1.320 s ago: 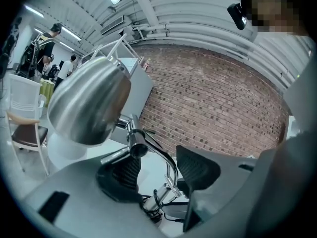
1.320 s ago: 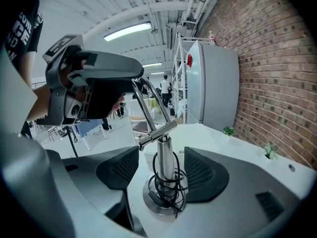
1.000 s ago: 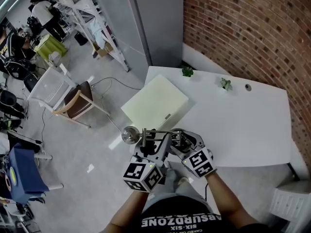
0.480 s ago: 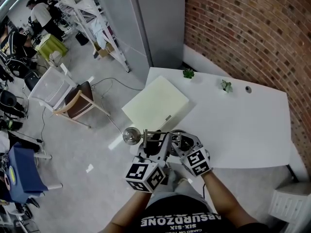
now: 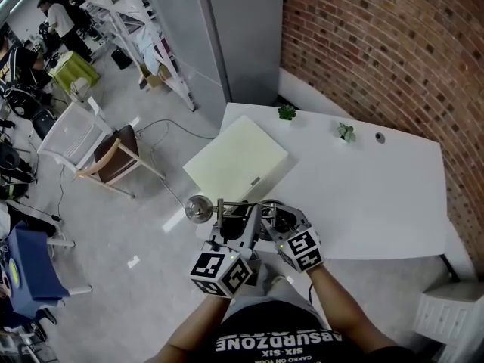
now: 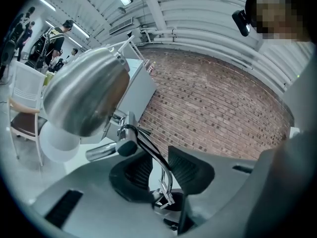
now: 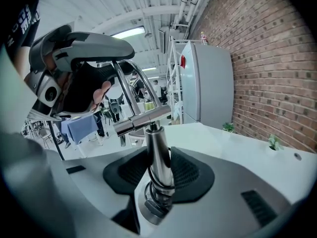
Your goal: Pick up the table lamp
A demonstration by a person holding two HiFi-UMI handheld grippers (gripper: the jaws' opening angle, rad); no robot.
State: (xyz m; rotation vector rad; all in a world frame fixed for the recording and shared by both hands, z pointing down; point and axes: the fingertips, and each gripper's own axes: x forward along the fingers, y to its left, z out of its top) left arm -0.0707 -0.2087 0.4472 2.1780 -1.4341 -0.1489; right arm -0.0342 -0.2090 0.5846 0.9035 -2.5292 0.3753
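Observation:
The table lamp stands at the near left edge of the white table (image 5: pixel 378 195). Its chrome shade (image 5: pixel 200 209) hangs out past the edge, over the floor. In the left gripper view the shade (image 6: pixel 84 98) looms at upper left. A thin curved chrome rod (image 6: pixel 159 158) runs between my left gripper's (image 6: pixel 161 165) jaws, which are closing with gaps still on both sides of it. My right gripper (image 7: pixel 158 170) is closing too, and its ribbed pads (image 7: pixel 185 172) press on the lamp's upright stem (image 7: pixel 157 152) just above the base. Both marker cubes (image 5: pixel 221 269) sit close to my body.
A cream flat board (image 5: pixel 236 159) lies on the table's left part, overhanging the edge. Two small green plants (image 5: pixel 286 112) (image 5: pixel 346 131) stand near the far edge by the brick wall. A wooden chair (image 5: pixel 113 157) and a cable are on the floor at left.
The jaws of both grippers have narrowed around the lamp. Hands and lamp have kept their places.

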